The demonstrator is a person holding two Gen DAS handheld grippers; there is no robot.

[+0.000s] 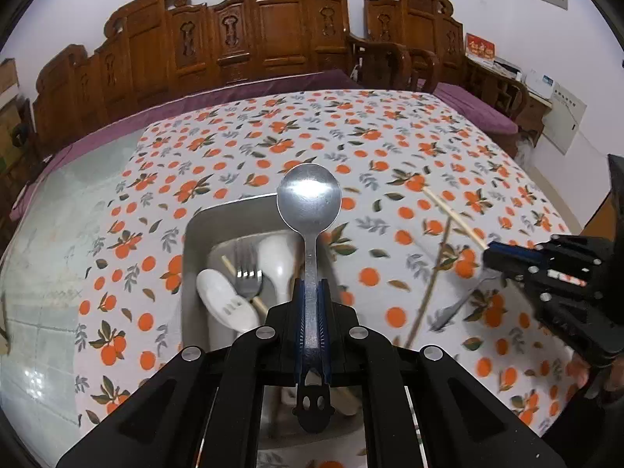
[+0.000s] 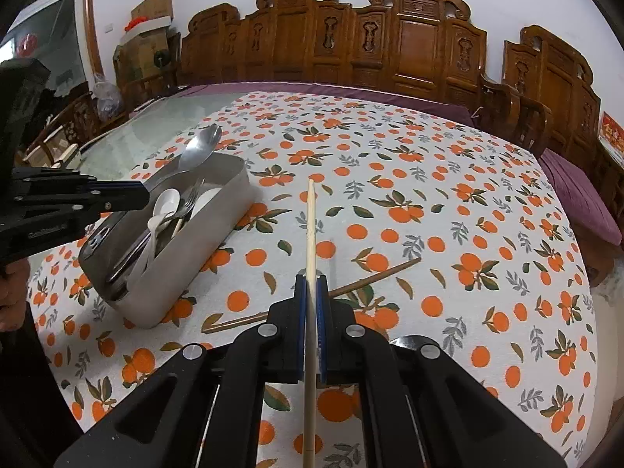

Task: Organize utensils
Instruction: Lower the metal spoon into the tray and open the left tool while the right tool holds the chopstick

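My left gripper (image 1: 312, 284) is shut on the handle of a metal spoon (image 1: 309, 199) and holds it above the metal tray (image 1: 202, 218). The tray holds a fork (image 1: 247, 273), two white spoons (image 1: 230, 304) and a chopstick. My right gripper (image 2: 311, 279) is shut on a pale chopstick (image 2: 310, 214), held above the cloth; it shows at the right of the left wrist view (image 1: 495, 251). A brown chopstick (image 2: 374, 277) and a metal utensil (image 1: 456, 306) lie on the cloth. The tray (image 2: 202, 230) and the held spoon (image 2: 197, 150) also show in the right wrist view.
The table has an orange-print cloth (image 2: 429, 195) with bare glass (image 1: 58, 234) at its left. Carved wooden chairs (image 1: 273, 31) stand along the far side. The left gripper (image 2: 144, 195) reaches in from the left in the right wrist view.
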